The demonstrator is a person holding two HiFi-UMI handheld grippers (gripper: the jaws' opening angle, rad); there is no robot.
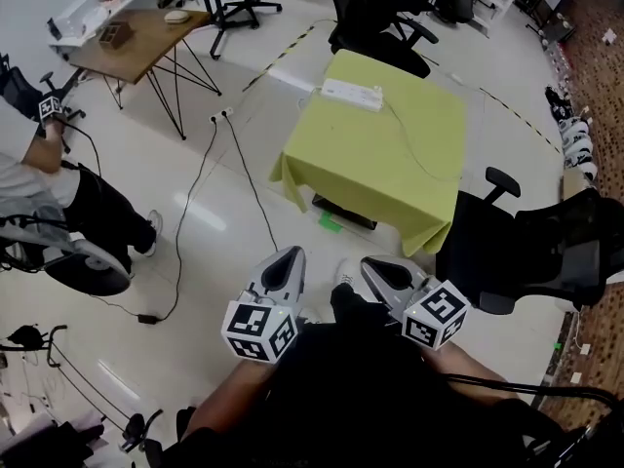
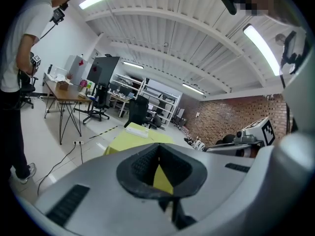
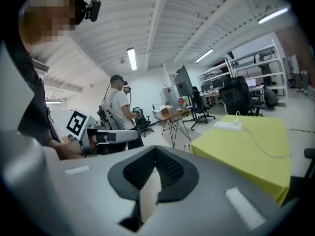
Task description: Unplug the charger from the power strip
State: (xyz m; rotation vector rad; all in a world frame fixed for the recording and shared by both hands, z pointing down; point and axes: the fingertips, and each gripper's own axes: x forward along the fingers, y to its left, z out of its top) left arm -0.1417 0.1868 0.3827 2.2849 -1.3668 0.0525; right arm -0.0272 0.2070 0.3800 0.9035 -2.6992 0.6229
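1. Yellow-green cloth covers the desk (image 1: 390,188), and the white power strip (image 1: 352,95) lies at its far edge, long axis running along that edge.
2. We see the charger (image 3: 237,117) standing up out of the strip's right end, with its cable (image 3: 257,142) trailing across the cloth towards the near right corner.
3. We hold both tools low and close to the body, well apart from the desk, so the strip lies straight ahead and far beyond the jaws.
4. Our left gripper (image 1: 290,254) has its jaws pressed together on nothing; our right gripper (image 1: 373,263) is the same.
5. We judge the right one slightly nearer the charger's end, the left better placed to pin the strip.
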